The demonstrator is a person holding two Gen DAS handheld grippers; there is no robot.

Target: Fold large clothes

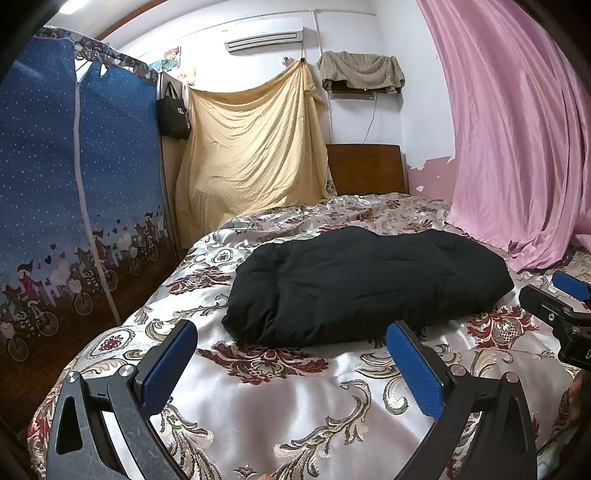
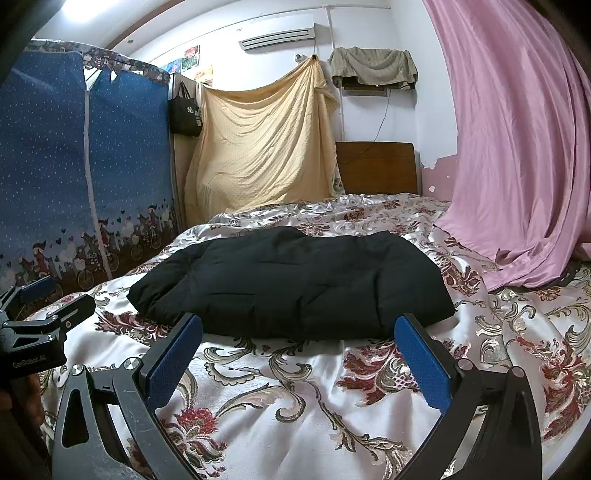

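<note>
Surroundings: a blue wardrobe cover (image 1: pixel 44 177) with a cyclist print stood along the left of the bed; a yellow sheet (image 1: pixel 251 147) hung in the far corner beside a black bag (image 1: pixel 173 110); a pink curtain (image 1: pixel 517 129) fell from the right wall and its hem lay on the bedspread (image 1: pixel 280 398).
Further back: a wooden headboard (image 1: pixel 365 168), an air conditioner (image 1: pixel 266 35) high on the wall, and a beige cloth (image 1: pixel 360 72) draped over some unit below it, too covered to identify.
In the way: nothing lay between either gripper and the garment; only bare floral bedspread was there.
Black garment (image 1: pixel 362 284): a padded dark bundle, already doubled over, resting mid-bed on the bedspread, clear of the curtain hem.
Long axis: it ran across the bed, left to right in both views; the left end tapered to a rounded point, the right end was squarer. Which end was collar or hem could not be told.
Left gripper (image 1: pixel 291 365): held spread wide, holding nothing, just short of the garment's near edge.
Right gripper (image 2: pixel 299 360): likewise spread wide and empty, its blue pads (image 2: pixel 423 363) near the near edge, possibly not touching it.
</note>
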